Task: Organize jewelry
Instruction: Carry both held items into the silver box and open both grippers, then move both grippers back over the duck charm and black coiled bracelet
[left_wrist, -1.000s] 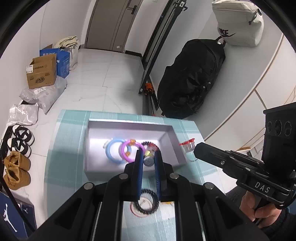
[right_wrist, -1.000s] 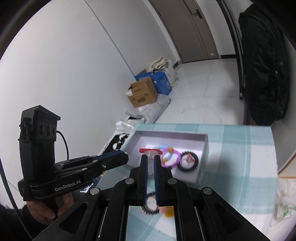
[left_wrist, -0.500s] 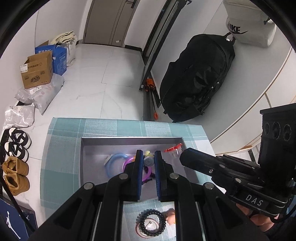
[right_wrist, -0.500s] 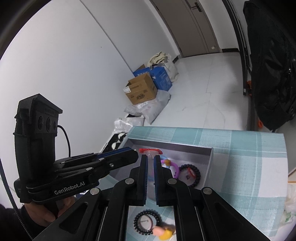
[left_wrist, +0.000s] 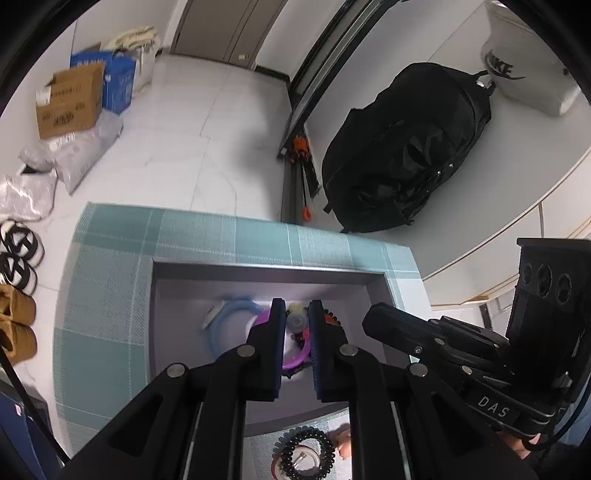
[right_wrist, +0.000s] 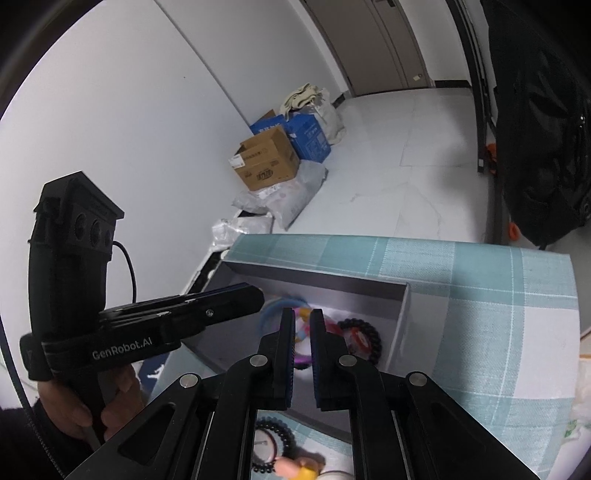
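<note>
A grey open box (left_wrist: 258, 271) (right_wrist: 314, 278) stands on the teal checked cloth. It holds a blue ring (left_wrist: 221, 325), a purple ring (left_wrist: 295, 363) and a black beaded bracelet (right_wrist: 373, 339). My left gripper (left_wrist: 297, 306) (right_wrist: 258, 293) hangs over the box, its jaws opening, with a small grey round piece (left_wrist: 297, 322) between its pads. My right gripper (right_wrist: 303, 314) (left_wrist: 373, 317) hovers beside it above the box. Its jaws are opening with nothing between them. A red-topped bit (right_wrist: 330, 326) shows just right of its finger. Another black beaded bracelet (left_wrist: 304, 456) (right_wrist: 280, 435) lies on the cloth in front of the box.
A small pink and yellow figure (right_wrist: 295, 467) lies by the near bracelet. Past the table's far edge are a white tiled floor, cardboard boxes (left_wrist: 70, 99), shoes (left_wrist: 14, 321) and a black backpack (left_wrist: 406, 147). A person's hand (right_wrist: 74, 406) holds the left gripper.
Both grippers moved forward and down until their tips stand over the box. The small red-lidded pot that sat between the right fingertips is gone from them.
</note>
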